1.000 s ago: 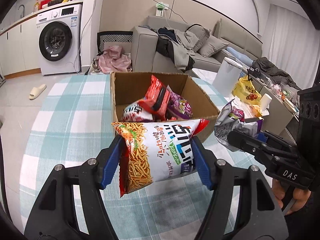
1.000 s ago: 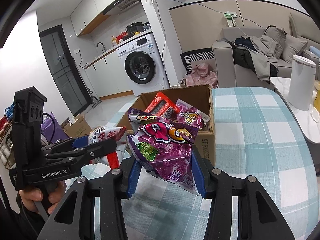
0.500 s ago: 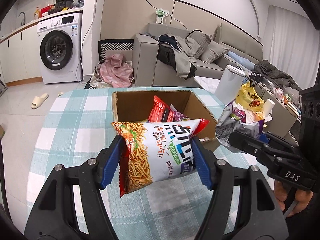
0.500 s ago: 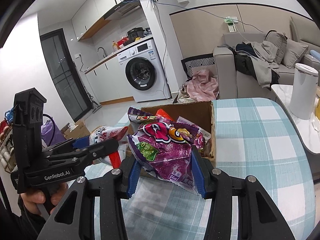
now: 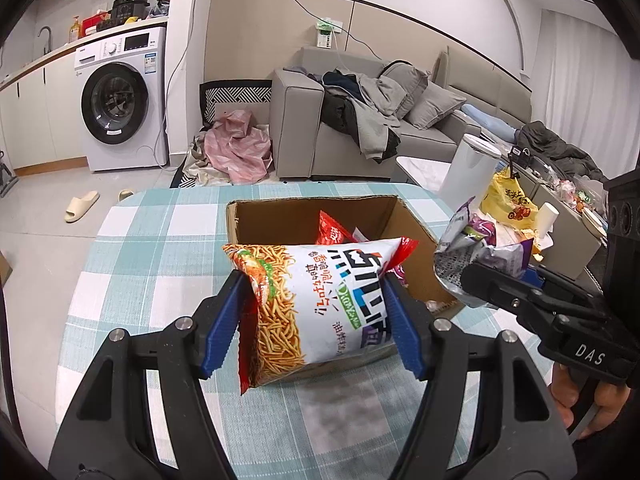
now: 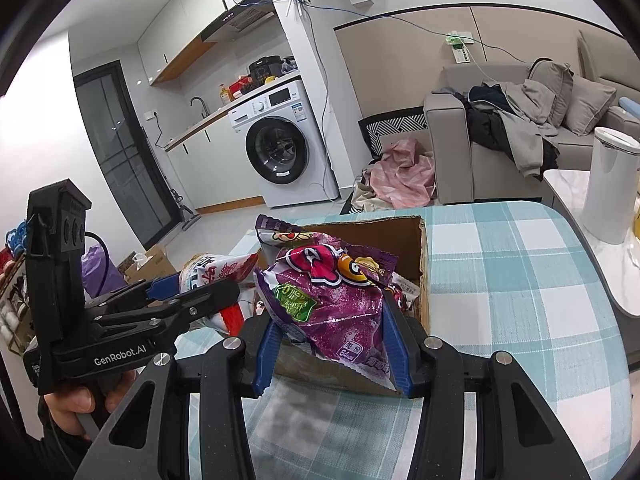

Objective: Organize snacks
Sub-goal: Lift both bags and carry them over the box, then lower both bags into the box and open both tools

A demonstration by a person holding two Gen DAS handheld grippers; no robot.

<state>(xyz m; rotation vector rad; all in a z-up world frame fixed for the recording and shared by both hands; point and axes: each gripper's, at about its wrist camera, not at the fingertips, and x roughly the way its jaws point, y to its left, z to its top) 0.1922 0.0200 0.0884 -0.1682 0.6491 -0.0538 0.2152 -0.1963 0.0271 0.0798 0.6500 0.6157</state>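
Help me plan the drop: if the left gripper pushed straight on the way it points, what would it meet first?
Probably the cardboard box: its near wall sits just beyond the noodle snack bag clamped in the left gripper. Depth is uncertain; the bag might clear the rim.

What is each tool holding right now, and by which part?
Left tool: white noodle-snack bag, pinched across its two sides. Right tool: purple snack bag, squeezed across its lower half.
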